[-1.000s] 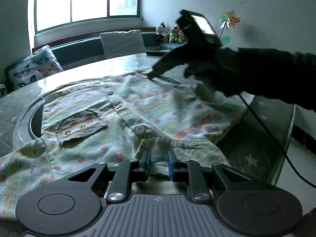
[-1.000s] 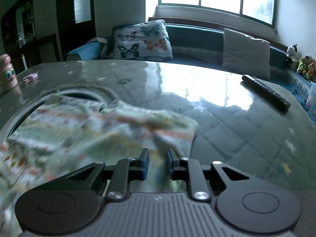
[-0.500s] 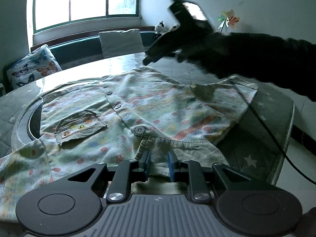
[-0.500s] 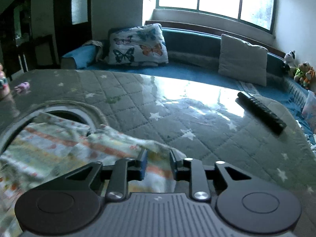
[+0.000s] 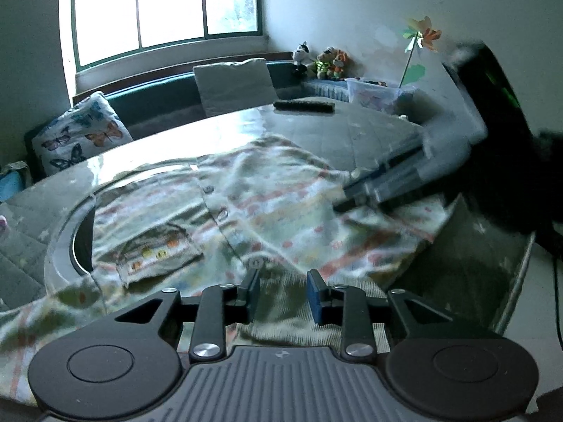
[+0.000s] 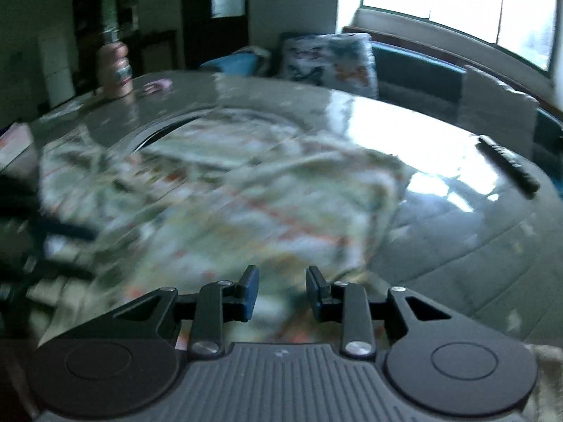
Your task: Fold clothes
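A printed button-front shirt [image 5: 267,211] lies on the desk [image 5: 369,133], its front up, with chest pocket [image 5: 160,253] and corduroy collar [image 5: 281,302] nearest the left gripper [image 5: 283,297], whose jaws stand spread over the collar, pinching nothing. The right gripper [image 6: 281,292] is likewise spread, low over a sleeve or side panel that appears turned inward; the body remains largely spread out, so most folds seem left. No legible writing or brand shows.

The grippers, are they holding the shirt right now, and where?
No. Both the left gripper and the right gripper are open over the shirt, pinching nothing.
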A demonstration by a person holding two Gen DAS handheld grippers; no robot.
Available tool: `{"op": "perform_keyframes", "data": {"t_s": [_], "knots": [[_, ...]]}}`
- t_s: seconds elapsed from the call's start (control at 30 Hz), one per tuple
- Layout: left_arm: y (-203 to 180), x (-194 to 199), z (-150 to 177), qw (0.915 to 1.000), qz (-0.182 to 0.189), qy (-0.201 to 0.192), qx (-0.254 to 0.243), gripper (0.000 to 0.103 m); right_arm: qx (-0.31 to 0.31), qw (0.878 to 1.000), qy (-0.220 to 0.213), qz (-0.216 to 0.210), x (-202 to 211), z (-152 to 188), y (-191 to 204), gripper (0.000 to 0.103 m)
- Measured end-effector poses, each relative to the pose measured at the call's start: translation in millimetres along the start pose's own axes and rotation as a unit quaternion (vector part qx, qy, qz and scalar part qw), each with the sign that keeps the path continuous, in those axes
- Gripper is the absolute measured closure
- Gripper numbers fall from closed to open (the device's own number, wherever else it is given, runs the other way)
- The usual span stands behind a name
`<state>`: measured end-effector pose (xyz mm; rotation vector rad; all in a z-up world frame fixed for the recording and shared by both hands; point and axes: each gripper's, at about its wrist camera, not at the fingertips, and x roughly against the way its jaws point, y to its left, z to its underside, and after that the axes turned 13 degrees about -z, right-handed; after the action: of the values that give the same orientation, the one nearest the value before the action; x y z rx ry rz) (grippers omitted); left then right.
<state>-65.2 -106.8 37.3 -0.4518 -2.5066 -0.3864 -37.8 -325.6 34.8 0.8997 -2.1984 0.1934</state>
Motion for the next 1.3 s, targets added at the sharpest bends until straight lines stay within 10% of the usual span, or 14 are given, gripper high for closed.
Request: {"op": "perform_keyframes", "data": {"t_s": [0.37, 0.6, 1.07, 1.3], "knots": [[-30, -30, -27, 0.9999, -0.003, 0.012, -0.004, 0.072, 0.088, 0.995, -0.004, -0.036, 40, 55, 56, 0.074], [-51, -44, -26, 0.9994, 0.01, 0.026, -0.023, 0.072, 0.005, 0.998, -0.053, -0.031, 84, 69, 31, 0.068], [-76, -51, -27, 0.9986, 0.028, 0.028, -0.035, 0.071, -0.193, 0.951, -0.11, 0.215, 134, 115, -105, 0.067], [-84, -52, -28, 0.9985, 0.034, 0.025, -0.034, 0.071, -0.242, 0.936, -0.119, 0.228, 141, 129, -129, 0.067]]}}
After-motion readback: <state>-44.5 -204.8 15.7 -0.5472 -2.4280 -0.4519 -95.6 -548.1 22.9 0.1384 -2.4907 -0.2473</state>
